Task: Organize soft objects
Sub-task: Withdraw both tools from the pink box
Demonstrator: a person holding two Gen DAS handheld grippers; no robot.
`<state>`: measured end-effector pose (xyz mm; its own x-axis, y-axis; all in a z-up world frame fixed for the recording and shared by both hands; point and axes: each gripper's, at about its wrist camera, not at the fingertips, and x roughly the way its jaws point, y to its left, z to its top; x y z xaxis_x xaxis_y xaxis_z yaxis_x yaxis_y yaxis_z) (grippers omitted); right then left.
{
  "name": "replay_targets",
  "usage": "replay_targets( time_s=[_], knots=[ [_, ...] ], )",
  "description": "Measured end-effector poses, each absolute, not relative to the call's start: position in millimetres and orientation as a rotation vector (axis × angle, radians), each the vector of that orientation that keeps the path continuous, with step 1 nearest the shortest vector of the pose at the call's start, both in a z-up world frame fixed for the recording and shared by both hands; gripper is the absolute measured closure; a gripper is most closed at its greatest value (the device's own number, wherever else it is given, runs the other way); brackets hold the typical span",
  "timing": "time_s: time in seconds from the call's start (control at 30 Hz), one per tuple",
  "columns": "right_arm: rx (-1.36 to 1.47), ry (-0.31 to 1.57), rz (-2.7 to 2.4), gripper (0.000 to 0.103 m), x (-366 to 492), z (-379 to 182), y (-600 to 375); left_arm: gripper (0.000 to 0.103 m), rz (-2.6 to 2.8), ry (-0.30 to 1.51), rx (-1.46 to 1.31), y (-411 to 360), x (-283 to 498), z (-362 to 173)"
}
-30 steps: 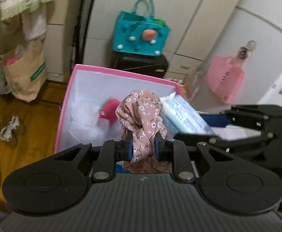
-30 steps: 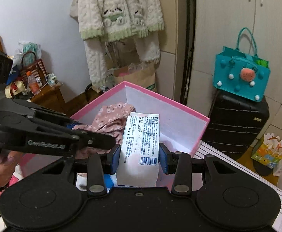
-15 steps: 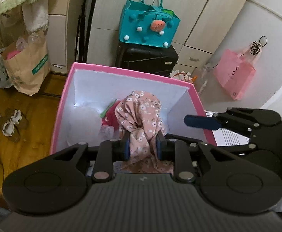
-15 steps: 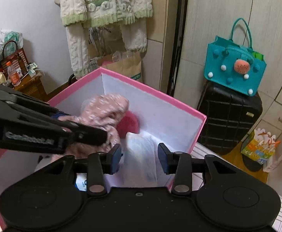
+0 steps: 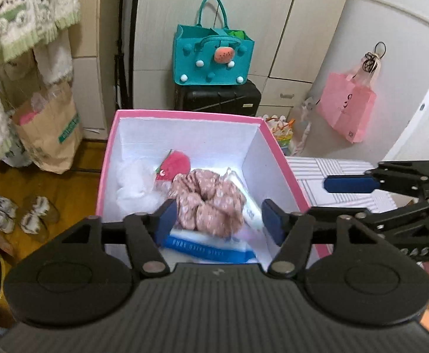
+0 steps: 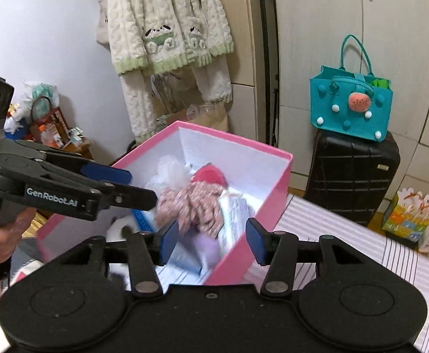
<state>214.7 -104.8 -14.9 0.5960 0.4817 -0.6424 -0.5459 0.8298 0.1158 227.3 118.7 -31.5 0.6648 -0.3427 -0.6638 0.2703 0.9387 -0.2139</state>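
Fingers: left gripper (image 5: 216, 220) is hovering with blue pads spread wide, nothing between them; right gripper (image 6: 211, 239) is likewise hanging spread and empty over the box's near corner.
Box rim: pink box (image 5: 276, 153) is standing open-topped, white smooth walls inside, its straight edges leaving free room above.
Floral cloth: crumpled pink floral fabric (image 5: 207, 201) is lying loose inside the box, resting on the packets.
Packets: white tissue pack (image 5: 245, 203) is leaning by the right wall; blue-banded pack (image 5: 208, 248) is lying flat nearest.
Plush: red fuzzy toy (image 5: 174, 164) is sitting beside white fluffy stuff (image 5: 135, 184).
Beyond: black ribbed suitcase (image 5: 220, 98) is carrying a teal felt bag (image 5: 214, 58).
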Motion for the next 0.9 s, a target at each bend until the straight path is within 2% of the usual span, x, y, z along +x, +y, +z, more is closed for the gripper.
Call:
replay_targets(
  time_s=[0.2,0.33,0.63,0.9],
  knots=[
    [-0.073,0.686,0.601,0.046,178.0,-9.2,-122.8,0.030,-0.318,0.741,-0.010,108.5,185.2,-16.7],
    [-0.071,0.656,0.605,0.043,154.7,-0.2,-133.3,0.018,-0.307,0.707,0.032,100.6,158.1,-2.7],
    [-0.112,0.604,0.617,0.035,107.8,24.7,-153.6,0.013,-0.311,0.647,0.067,87.4,107.6,23.4],
    [-0.112,0.571,0.625,0.034,79.0,32.0,-171.7,0.010,-0.305,0.632,0.071,78.6,78.4,23.3]
  ],
)
